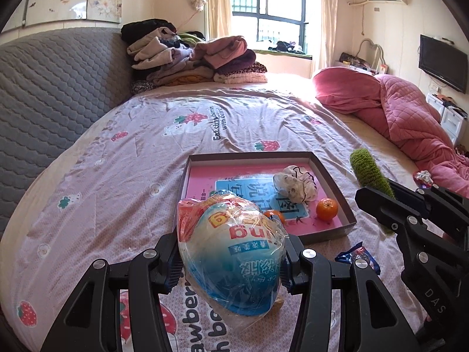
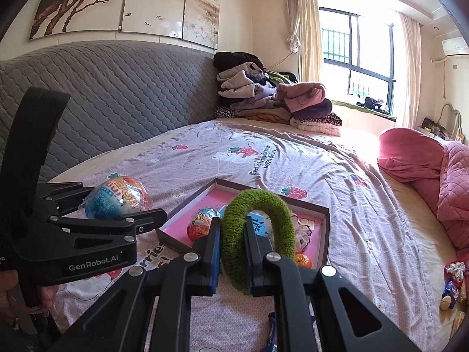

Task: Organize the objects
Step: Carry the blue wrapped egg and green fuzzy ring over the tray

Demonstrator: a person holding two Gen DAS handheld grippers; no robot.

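Note:
My left gripper (image 1: 231, 264) is shut on a large plastic-wrapped toy egg (image 1: 231, 252), blue, white and orange, held above the bedspread just short of a shallow box (image 1: 346, 226) with a pink floor. My right gripper (image 2: 233, 226) is shut on a fuzzy green ring (image 2: 261, 202), held upright over the box's near edge (image 2: 170, 236). Inside the box lie a smaller toy egg (image 2: 205, 223), a white and black cloth bundle (image 1: 296, 187) and an orange (image 1: 326, 209). In the left wrist view the green ring (image 1: 370, 173) and right gripper show at the right.
The box sits on a pink strawberry-print bedspread (image 1: 132, 176). A blue wrapper (image 1: 357, 256) lies near the box's front corner. Small wrapped items (image 2: 453, 281) lie at the bed's right side. Folded clothes (image 1: 193, 58), a pink quilt (image 1: 395, 108) and a grey headboard (image 1: 52, 88) border the bed.

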